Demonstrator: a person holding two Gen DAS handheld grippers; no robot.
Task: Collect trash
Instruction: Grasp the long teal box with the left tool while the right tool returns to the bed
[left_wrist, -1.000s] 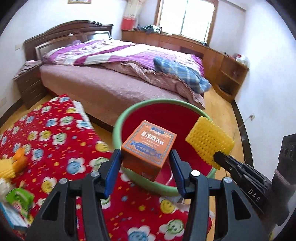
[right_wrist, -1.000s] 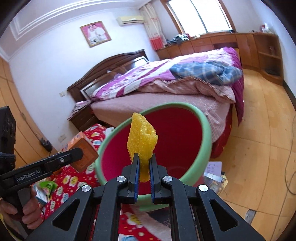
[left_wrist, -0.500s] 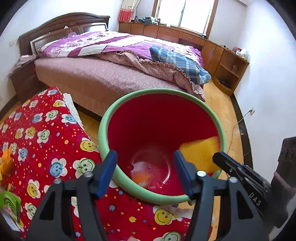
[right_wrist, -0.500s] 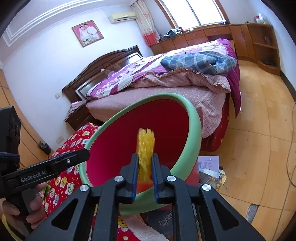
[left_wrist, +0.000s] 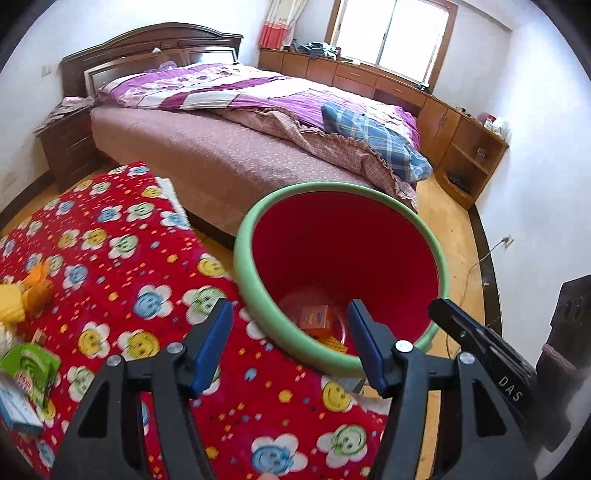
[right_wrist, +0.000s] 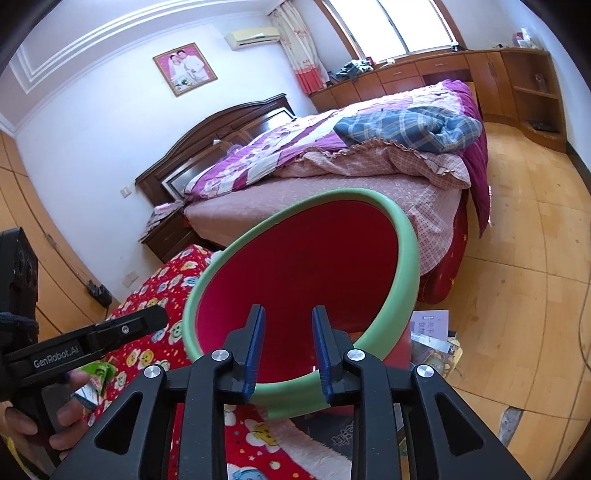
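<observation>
Your red bin (left_wrist: 343, 254) with its thick, rounded green rim stands just beside the worktop edge, mouth facing up and its long axis close to upright, tapering toward a narrower bottom; the inner wall is smooth and glossy. At the bottom lies an orange carton (left_wrist: 314, 318), a small boxy pack lying flat with its printed face up, and touching it on the near side is a yellow foam piece (left_wrist: 334, 345) with a bumpy, gridded texture, partly hidden by the rim. Your left gripper (left_wrist: 290, 341) hovers over the near rim with its blue-padded jaws spread wide and nothing between them; the carton shows in the gap, well below. Your right gripper (right_wrist: 286, 349) sits at the bin's other side, jaws likewise parted and empty, aimed into the red interior. The worktop (left_wrist: 122, 266) wears a fuzzy red cloth printed with smiley flowers. On its left edge lie a green packet (left_wrist: 31, 371) and more yellow and orange scraps (left_wrist: 22, 295).
</observation>
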